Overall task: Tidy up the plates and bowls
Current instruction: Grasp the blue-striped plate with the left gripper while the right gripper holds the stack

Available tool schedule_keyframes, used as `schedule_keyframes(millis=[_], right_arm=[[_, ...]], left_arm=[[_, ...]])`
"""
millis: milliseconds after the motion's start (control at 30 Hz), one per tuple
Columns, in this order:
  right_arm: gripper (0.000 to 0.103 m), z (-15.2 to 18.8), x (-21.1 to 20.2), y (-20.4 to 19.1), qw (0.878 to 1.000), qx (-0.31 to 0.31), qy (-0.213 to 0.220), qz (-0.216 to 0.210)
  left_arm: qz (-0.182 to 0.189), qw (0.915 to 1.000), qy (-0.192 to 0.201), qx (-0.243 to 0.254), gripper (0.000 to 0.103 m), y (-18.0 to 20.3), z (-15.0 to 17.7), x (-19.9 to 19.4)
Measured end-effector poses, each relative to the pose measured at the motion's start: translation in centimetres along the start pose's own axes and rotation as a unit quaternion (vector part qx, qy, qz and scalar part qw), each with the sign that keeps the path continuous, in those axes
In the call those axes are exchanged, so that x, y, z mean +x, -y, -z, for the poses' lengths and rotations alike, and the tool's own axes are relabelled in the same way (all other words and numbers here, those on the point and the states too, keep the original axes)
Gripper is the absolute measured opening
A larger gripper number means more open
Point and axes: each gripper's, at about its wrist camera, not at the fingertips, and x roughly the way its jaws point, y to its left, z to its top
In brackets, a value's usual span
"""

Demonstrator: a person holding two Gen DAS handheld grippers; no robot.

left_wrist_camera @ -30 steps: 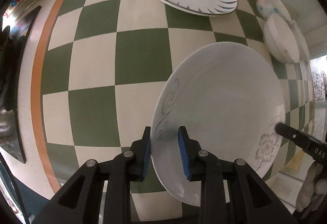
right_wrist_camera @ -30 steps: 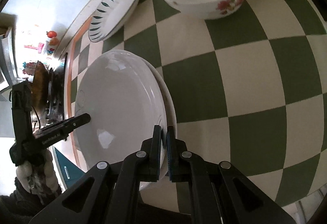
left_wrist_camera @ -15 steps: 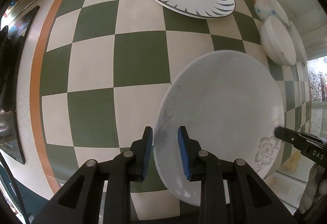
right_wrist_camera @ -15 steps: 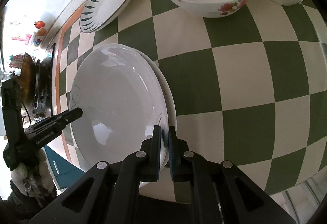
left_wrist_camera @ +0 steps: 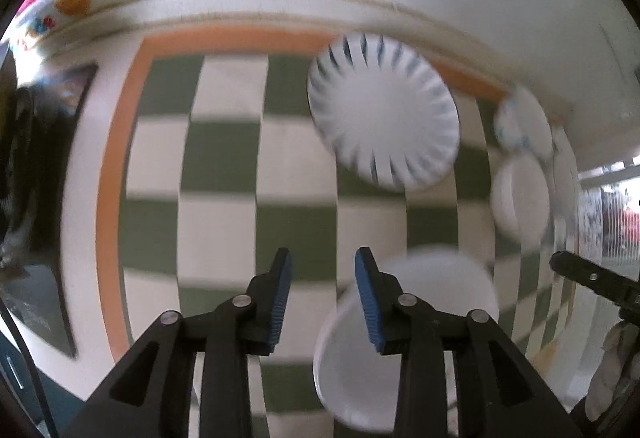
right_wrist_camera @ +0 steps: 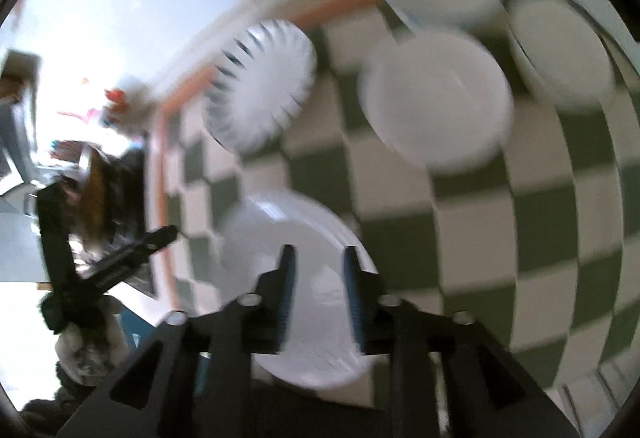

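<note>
Both views are blurred by motion. The stacked white plates [left_wrist_camera: 416,318] lie on the checked cloth near the front edge, below and right of my left gripper [left_wrist_camera: 322,302], which is open and empty above the cloth. In the right wrist view the same plates [right_wrist_camera: 280,238] lie under my right gripper [right_wrist_camera: 316,294], which is open and raised off them. A white plate with dark blue rim strokes [left_wrist_camera: 384,122] sits at the back; it also shows in the right wrist view [right_wrist_camera: 260,86]. A white bowl [right_wrist_camera: 436,102] stands to its right.
More white bowls [right_wrist_camera: 560,50] stand at the back right by the wall, also in the left wrist view [left_wrist_camera: 520,194]. A dark stove top [left_wrist_camera: 32,166] lies left of the green and white checked cloth [left_wrist_camera: 224,166] with its orange border.
My right gripper has opened and let go of the plate rim. Both grippers have lifted and pulled back, so the plates now lie lower in both views and more of the back wall shows.
</note>
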Motion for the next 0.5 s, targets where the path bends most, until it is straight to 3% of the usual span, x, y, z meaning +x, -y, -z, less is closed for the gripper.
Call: schedule_keyframes(millis=[100,267,500], right_arm=[[0.036,-4.8,1.5,-1.6,1.0,-0.004,0.006,0.0],[0.036,-12.2,7.3,-1.6,0.999,0.012,-0.013,0.038],[0.032,-17.0,12.8,-0.8,0.997,0.023,-0.043,0.064]], left_arm=[[0.001,0.9999,-0.005,-0.016,0.031,-0.7,-4.0,1.8],[-0.003,0.9988,-0.038,-0.031,0.031,-1.9,-9.2,6.8],[0.006,0.9974,-0.066,-0.027,0.031,-2.3,-12.3,10.8]])
